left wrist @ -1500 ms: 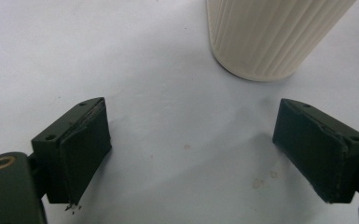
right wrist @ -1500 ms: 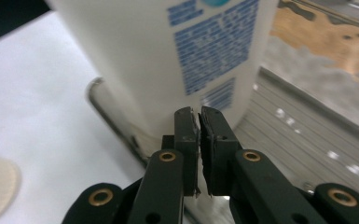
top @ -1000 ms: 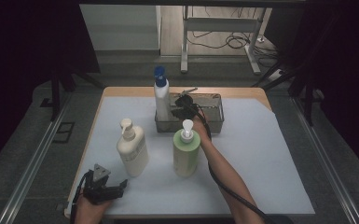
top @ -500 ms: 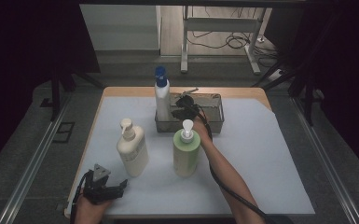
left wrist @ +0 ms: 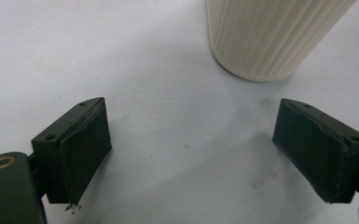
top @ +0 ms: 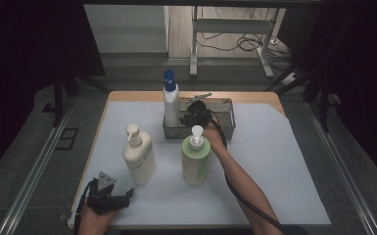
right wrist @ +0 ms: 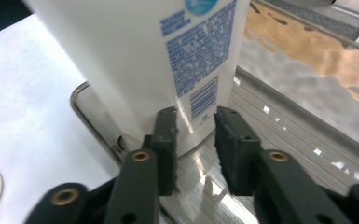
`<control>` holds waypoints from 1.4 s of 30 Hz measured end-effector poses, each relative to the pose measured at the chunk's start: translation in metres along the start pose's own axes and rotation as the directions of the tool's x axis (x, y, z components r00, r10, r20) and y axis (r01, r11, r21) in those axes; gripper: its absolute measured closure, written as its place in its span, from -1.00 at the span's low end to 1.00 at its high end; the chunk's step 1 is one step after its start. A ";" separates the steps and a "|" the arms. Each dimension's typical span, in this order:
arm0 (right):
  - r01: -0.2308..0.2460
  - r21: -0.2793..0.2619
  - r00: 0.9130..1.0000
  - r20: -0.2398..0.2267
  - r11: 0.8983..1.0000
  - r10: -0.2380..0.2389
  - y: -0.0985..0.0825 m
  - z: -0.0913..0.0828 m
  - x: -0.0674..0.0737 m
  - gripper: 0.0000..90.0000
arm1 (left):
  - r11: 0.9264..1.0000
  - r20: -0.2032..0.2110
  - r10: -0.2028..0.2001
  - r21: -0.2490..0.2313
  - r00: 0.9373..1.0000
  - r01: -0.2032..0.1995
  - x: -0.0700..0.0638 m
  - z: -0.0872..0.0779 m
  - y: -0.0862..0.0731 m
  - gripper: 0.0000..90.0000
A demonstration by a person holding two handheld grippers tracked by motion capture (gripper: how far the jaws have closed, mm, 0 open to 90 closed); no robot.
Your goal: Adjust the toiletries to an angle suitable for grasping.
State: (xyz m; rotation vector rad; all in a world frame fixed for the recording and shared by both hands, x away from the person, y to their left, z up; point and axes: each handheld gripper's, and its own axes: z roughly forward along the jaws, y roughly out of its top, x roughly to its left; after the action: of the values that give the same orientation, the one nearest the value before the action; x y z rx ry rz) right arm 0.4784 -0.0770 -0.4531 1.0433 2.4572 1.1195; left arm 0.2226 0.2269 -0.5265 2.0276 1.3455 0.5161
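The desk (top: 284, 161) is covered by a white sheet, with much free room on its right half. At the back stands the metal tray (top: 227, 128), and the white bottle with the blue cap (top: 170, 100) is upright in the tray's left end, so this one seems already placed. The cream pump bottle (top: 139, 156) and the green pump bottle (top: 195, 157) wait on the sheet (probably they go next). The right gripper (right wrist: 195, 126) is at the blue-capped bottle's base, jaws narrowly apart, not pinching it. The left gripper (left wrist: 193, 144) rests wide open near the front edge, empty.
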 end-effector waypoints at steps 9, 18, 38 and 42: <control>0.012 -0.020 0.999 -0.033 1.000 -0.012 -0.003 -0.018 -0.001 0.07 | 1.000 0.000 -0.001 -0.001 1.000 0.001 0.000 0.000 0.000 -0.76; 0.068 -0.030 0.997 -0.043 0.997 -0.069 -0.008 -0.036 -0.001 -0.21 | 1.000 0.001 -0.001 -0.001 1.000 0.001 0.000 0.000 0.000 -0.76; 0.081 -0.068 0.996 -0.043 0.994 -0.084 -0.034 -0.088 -0.014 -0.44 | 1.000 0.000 -0.001 -0.003 1.000 0.001 0.000 0.000 0.000 -0.76; 0.082 -0.076 0.995 -0.043 0.994 -0.085 -0.041 -0.097 -0.015 -0.50 | 1.000 -0.001 -0.001 -0.003 1.000 0.001 0.000 0.000 -0.001 -0.76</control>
State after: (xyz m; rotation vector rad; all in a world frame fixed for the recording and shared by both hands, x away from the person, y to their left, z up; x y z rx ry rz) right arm 0.4213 -0.1600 -0.4185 0.8949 2.4490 1.2110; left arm 0.2222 0.2269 -0.5268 2.0247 1.3452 0.5187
